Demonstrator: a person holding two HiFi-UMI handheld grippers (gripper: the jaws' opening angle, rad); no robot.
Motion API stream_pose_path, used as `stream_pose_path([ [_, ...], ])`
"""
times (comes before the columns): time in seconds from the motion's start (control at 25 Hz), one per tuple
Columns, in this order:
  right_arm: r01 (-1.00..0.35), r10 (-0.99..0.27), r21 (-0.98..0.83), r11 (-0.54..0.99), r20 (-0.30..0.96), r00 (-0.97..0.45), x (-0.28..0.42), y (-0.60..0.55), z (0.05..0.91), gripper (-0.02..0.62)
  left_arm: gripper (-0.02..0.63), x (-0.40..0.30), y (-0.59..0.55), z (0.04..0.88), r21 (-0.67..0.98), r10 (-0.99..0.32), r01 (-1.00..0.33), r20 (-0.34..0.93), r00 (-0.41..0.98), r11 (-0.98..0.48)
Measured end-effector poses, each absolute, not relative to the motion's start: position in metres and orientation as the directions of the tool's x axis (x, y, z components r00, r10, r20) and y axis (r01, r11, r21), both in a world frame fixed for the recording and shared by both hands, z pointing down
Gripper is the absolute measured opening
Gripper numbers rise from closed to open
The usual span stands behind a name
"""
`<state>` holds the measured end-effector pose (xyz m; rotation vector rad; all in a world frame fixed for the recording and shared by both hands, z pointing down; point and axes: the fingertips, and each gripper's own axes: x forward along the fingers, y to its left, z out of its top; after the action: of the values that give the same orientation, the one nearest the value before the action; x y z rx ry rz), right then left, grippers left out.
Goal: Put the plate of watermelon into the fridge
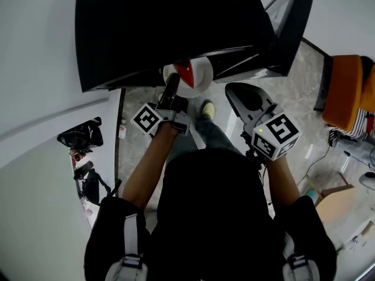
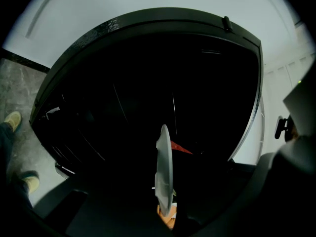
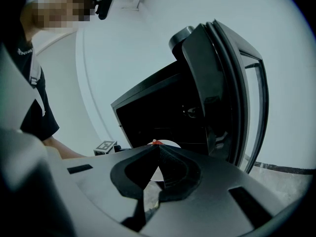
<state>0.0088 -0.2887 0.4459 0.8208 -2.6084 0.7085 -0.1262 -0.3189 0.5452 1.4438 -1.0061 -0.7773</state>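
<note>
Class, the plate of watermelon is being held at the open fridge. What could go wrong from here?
1. The left gripper pinches the plate by one rim only; it might tilt or slip, and the watermelon could slide off.
2. The fridge interior is dark, so the plate's far edge might knock something unseen.
3. The right gripper hangs empty, giving no support.

Wide-open mouth on the fridge (image 1: 164, 34) straight ahead; interior too dark to read shelves or contents. Standing out at right, the fridge door (image 1: 290, 28), walling that side near the right gripper (image 1: 233, 91). In the middle of the opening, the plate (image 1: 196, 78), clamped by its rim in the left gripper (image 1: 174, 82). Free floor (image 1: 136, 96) below and left of the plate, bounded by a white wall (image 1: 35, 69). Open gap between the two grippers, above a shoe (image 1: 207, 109).
</note>
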Motion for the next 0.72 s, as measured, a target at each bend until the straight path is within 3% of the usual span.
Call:
stream_pose_path([
  [0.52,-0.600,-0.415,-0.374,0.707,0.468,-0.781,-0.010,-0.284,0.463,0.012,0.037,-0.136,-0.344,0.596,0.990,-0.913,-0.134,0.102,0.395,0.053],
  [0.72,-0.612,-0.416,-0.380,0.693,0.482,-0.771,-0.011,-0.281,0.465,0.012,0.037,-0.143,-0.353,0.629,0.974,-0.899,-0.201,0.181,0.399,0.107],
])
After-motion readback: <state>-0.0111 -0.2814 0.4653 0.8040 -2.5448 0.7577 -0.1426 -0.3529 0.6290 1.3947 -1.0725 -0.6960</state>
